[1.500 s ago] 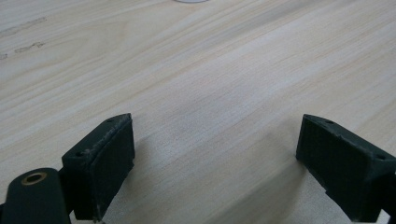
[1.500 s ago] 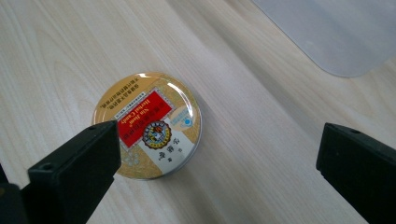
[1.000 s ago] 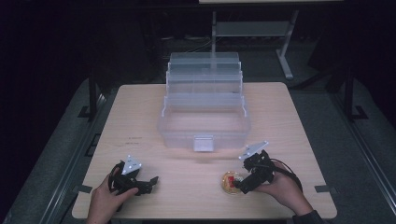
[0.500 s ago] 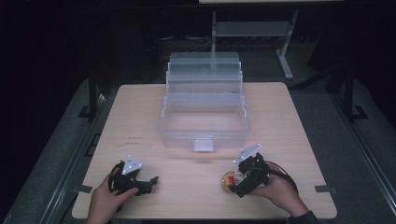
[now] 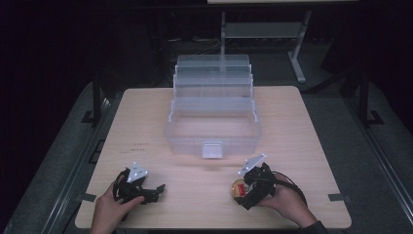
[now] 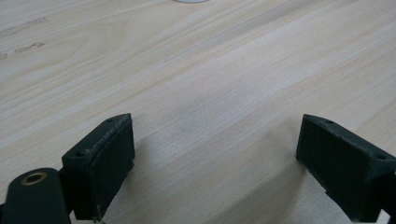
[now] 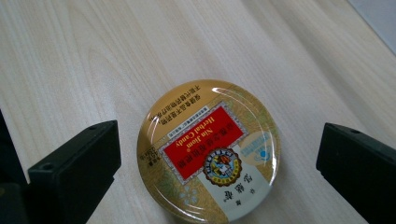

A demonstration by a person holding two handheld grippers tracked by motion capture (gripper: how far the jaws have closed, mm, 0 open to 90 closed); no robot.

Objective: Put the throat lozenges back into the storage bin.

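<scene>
A round gold candy tin [image 7: 208, 149] with a red label lies flat on the wooden table [image 5: 292, 131]. My right gripper [image 7: 217, 172] is open, its two black jaws standing on either side of the tin without touching it. From the high view the tin [image 5: 237, 188] sits near the front edge with the right gripper [image 5: 246, 192] over it. My left gripper [image 5: 155, 191] rests at the front left, held by a hand. Its jaws are wide apart over bare wood, so the left gripper [image 6: 215, 172] is open and holds nothing.
A clear plastic tiered box [image 5: 213, 114] stands open at the middle of the table, its front latch [image 5: 212, 149] facing me. A metal stand [image 5: 260, 31] is on the dark floor behind the table.
My right gripper has moved left and down toward the tin, so its jaws now straddle it. The left gripper has stayed put.
</scene>
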